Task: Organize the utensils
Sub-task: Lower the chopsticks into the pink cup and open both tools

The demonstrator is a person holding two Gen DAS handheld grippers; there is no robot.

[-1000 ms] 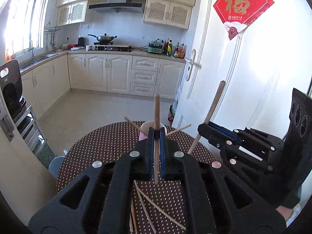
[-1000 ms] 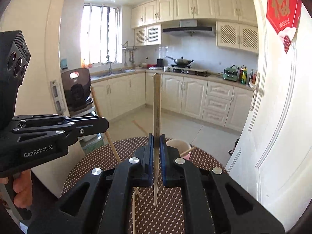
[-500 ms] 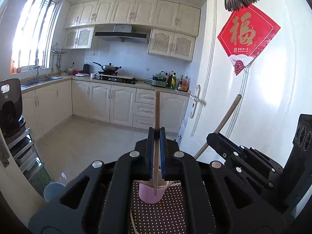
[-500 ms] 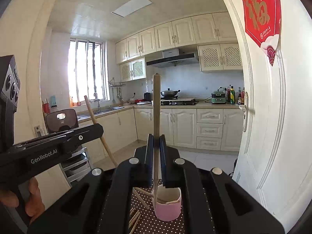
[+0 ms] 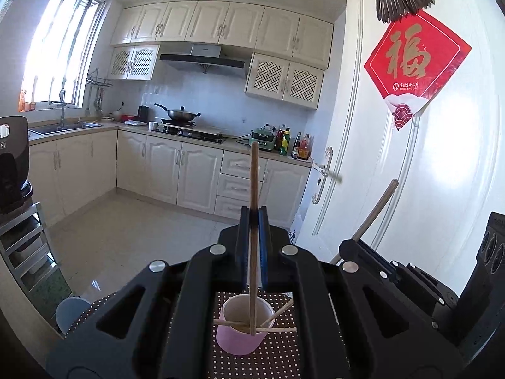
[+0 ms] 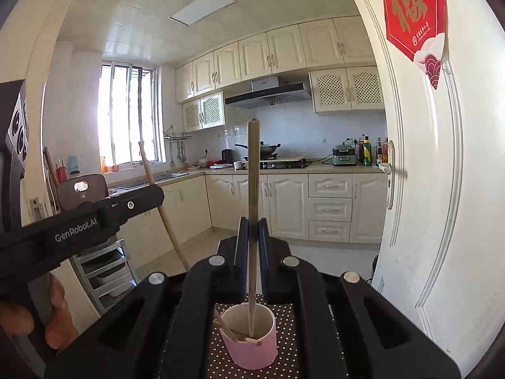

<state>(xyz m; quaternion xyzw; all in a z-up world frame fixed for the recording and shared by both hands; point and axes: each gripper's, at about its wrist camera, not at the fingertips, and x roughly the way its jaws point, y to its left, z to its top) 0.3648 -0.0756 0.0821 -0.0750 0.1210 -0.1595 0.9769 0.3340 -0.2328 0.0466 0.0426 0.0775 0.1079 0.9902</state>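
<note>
Two chopsticks are up in the air, one clamped in each of your tongs. In the left wrist view, your left tongs (image 5: 252, 221) are pressed together on the left chopstick (image 5: 253, 189), which stands nearly upright; its lower tip hangs over the mouth of the pink cup (image 5: 244, 328) at 6 o'clock, though you cannot tell whether it touches anything inside. That cup sits on the brown dotted bench (image 5: 281, 357), with a few thin chopsticks (image 5: 277, 314) leaning in it and lying across its rim. At 3 o'clock in that view your right tongs (image 5: 348, 246) show from the side, their stick slanting up toward 1 o'clock against the white door (image 5: 442, 189). In the right wrist view, your right tongs (image 6: 251, 224) are likewise closed tight on the right chopstick (image 6: 252, 189), upright, with its lower end reaching down into the cup's opening at 6 o'clock. Your left tongs appear there at 9 o'clock, gripped by your hand (image 6: 56, 312) at 8 o'clock, their stick tilting toward 11 o'clock. Farther off lie the tiled floor (image 5: 126, 227), then cream cabinets (image 5: 176, 170), and a wok (image 5: 181, 114) on the stove at 11 o'clock. A red paper hanging (image 5: 413, 66) is fixed on the door at 2 o'clock.
</note>
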